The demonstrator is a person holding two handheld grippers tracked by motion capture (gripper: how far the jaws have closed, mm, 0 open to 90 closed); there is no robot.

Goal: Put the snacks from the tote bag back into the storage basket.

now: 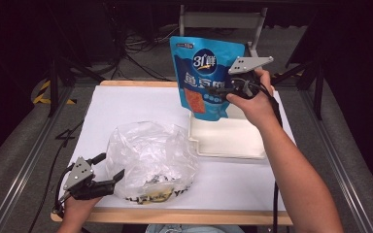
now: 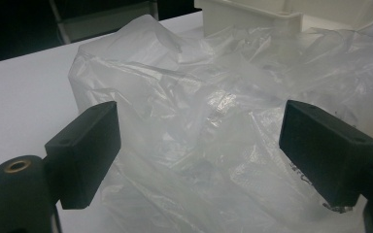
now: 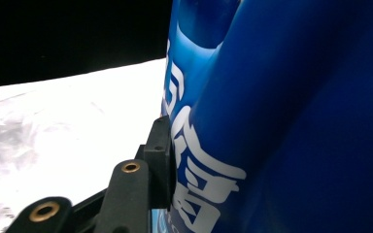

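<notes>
The right gripper point(image 1: 226, 92) pinches a blue snack pouch point(image 1: 205, 73) by its side edge and holds it up in the air, just above the white tray point(image 1: 228, 141). In the right gripper view its jaws are squeezed tight on the pouch point(image 3: 281, 116), with one black jaw pressed flat on the shiny front.

The left gripper point(image 1: 114, 170) waits well to the left of the tray and nearer the person, right at the clear plastic bag point(image 1: 150, 155). Its jaws stand wide open. The crinkly bag point(image 2: 199, 121) sits between them, but they do not squeeze it.

What could go wrong? The pouch is slick and is held only by one edge. It hangs a bit tilted, so it could swing or slip out and fall back onto the tray. The bag is soft and floppy. Its mouth may sag shut, and then the pouch could bump the plastic and push the whole bag along the white table point(image 1: 126, 102). If the left gripper grabs too little plastic, the bag could slide away.

The pouch has a round dark badge near the top with "31" and a Chinese sign in white. Big white Chinese letters run below it, partly hidden by the gripper. The bag has yellow and black print along its bottom, too crumpled to read.
</notes>
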